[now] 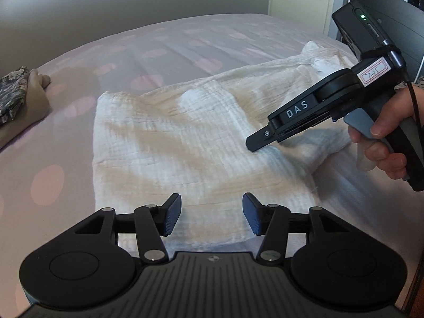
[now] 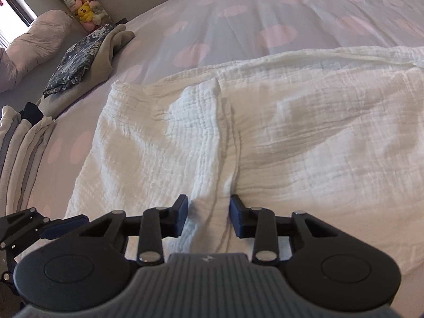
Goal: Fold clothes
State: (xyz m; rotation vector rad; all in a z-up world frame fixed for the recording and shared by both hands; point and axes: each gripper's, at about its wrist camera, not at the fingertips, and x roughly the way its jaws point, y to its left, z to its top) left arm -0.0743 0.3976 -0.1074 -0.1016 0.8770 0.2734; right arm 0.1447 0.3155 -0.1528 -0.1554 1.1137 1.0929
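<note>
Right wrist | white garment (image 2: 238,132) on bed (image 2: 238,13) | folded clothes (image 2: 79,53) beside

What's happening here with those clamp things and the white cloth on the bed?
A person is folding laundry with a hand-held gripper in each hand. A white crinkled garment lies on the dotted bedspread. The right gripper straddles a raised fold of it, pads not visibly pinching. The left gripper hovers open over the near edge. Folded clothes lie further off.

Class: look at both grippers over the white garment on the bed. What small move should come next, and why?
Probably close the right gripper on the raised ridge of the white garment lying between its open pads. The left gripper hovers open over the near hem, holding nothing.
</note>
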